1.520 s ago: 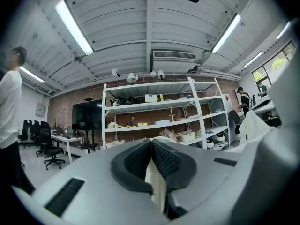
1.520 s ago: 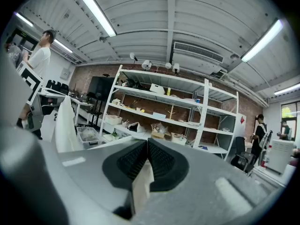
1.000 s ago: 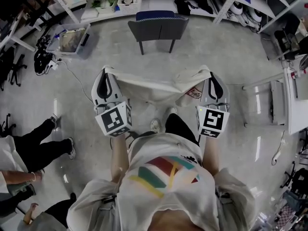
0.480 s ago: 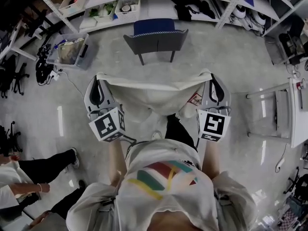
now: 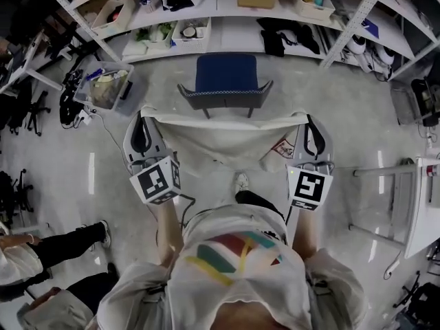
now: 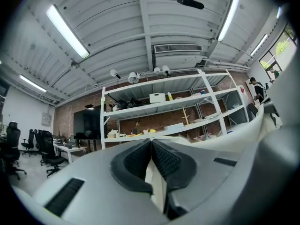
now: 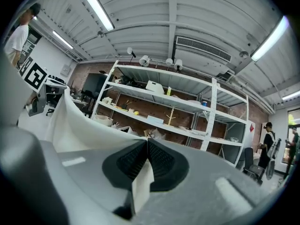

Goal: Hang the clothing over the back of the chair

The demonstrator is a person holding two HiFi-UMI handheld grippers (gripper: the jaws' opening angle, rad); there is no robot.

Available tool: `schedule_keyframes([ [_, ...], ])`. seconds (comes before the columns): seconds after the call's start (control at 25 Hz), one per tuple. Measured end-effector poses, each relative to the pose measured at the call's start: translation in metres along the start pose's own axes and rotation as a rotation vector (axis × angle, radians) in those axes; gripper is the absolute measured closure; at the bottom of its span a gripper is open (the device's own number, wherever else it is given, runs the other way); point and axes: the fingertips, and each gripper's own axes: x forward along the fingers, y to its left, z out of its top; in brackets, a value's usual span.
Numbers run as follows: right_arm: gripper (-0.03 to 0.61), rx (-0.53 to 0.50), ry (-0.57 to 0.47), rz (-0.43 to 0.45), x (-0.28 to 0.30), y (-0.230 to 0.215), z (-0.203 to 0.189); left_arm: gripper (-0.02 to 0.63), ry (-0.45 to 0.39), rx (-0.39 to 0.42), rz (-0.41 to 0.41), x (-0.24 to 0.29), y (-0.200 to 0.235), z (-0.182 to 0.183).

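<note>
The head view looks steeply down on the chair [image 5: 227,75] and shelves [image 5: 227,36]; both gripper views, close behind their jaws, face those shelves.

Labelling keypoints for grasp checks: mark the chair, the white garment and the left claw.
chair [image 5: 227,74], head view, on the blue seat.
white garment [image 5: 214,140], head view, middle of the hanging cloth.
left claw [image 5: 144,114], head view, tips clamped on the garment's corner.

Right gripper [image 7: 147,143]: dark ribbed pads [image 7: 131,161] pressed together on a fold of white clothing [image 7: 142,184], one strip hanging below them. The cloth runs off to the left (upper edge curving upward). Behind: white shelving rack [image 7: 187,108] with small boxes against a brick wall; ceiling strip lights [image 7: 96,3]; air vent [image 7: 202,48]; person [image 7: 268,142] standing far right
</note>
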Motion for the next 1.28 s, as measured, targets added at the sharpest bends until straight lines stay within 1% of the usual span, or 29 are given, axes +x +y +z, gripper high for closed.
schedule_keyframes([
  [0.16,0.571,-0.007,-0.039,0.031,0.036,-0.012,0.012,0.598,-0.019,-0.018,0.034,0.026,-0.004,0.011],
  [0.28,0.571,-0.011,-0.057,0.035,0.057,-0.019,0.021,0.598,-0.017,-0.011,0.039,0.044,-0.006,0.02],
  [0.44,0.571,0.002,-0.066,0.027,0.074,-0.021,0.03,0.598,-0.026,-0.032,0.036,0.061,-0.005,0.02],
  [0.8,0.571,0.021,-0.025,-0.014,0.087,-0.017,0.026,0.598,-0.011,-0.043,-0.019,0.089,-0.005,0.015],
  [1.12,0.571,0.023,-0.005,-0.024,0.09,-0.014,0.027,0.598,-0.021,-0.035,-0.037,0.103,-0.003,0.013],
  [1.28,0.571,0.012,-0.016,-0.032,0.094,-0.016,0.033,0.598,-0.02,-0.052,-0.034,0.106,0.003,0.017],
])
